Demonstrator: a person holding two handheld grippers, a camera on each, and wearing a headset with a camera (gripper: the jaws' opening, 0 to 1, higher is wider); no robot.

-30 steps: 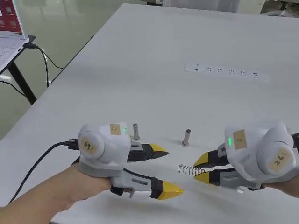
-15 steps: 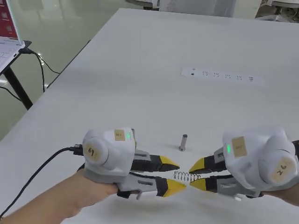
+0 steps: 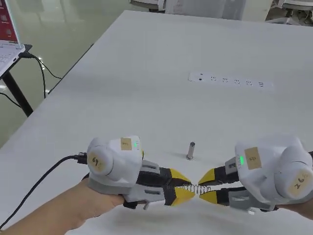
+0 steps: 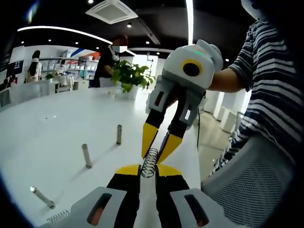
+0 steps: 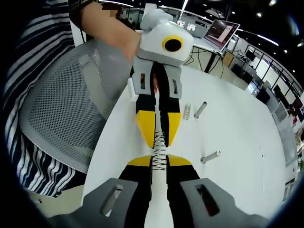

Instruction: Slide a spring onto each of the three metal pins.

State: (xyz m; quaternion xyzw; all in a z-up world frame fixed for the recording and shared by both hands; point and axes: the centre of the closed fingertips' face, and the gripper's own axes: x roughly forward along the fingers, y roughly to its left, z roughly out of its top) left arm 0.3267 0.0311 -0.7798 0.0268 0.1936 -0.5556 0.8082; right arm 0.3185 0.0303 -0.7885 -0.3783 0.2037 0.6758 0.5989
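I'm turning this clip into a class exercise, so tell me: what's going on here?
A person holds a gripper in each hand over a white table. The left gripper and the right gripper meet tip to tip, both shut on one spring held between them. A metal pin stands upright just beyond, with no spring on it.

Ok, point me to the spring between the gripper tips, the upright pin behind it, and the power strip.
spring (image 3: pixel 192 187), head view, middle of the coil
upright pin (image 3: pixel 190 151), head view, middle of its shaft
power strip (image 3: pixel 230 81), head view, centre of its top face
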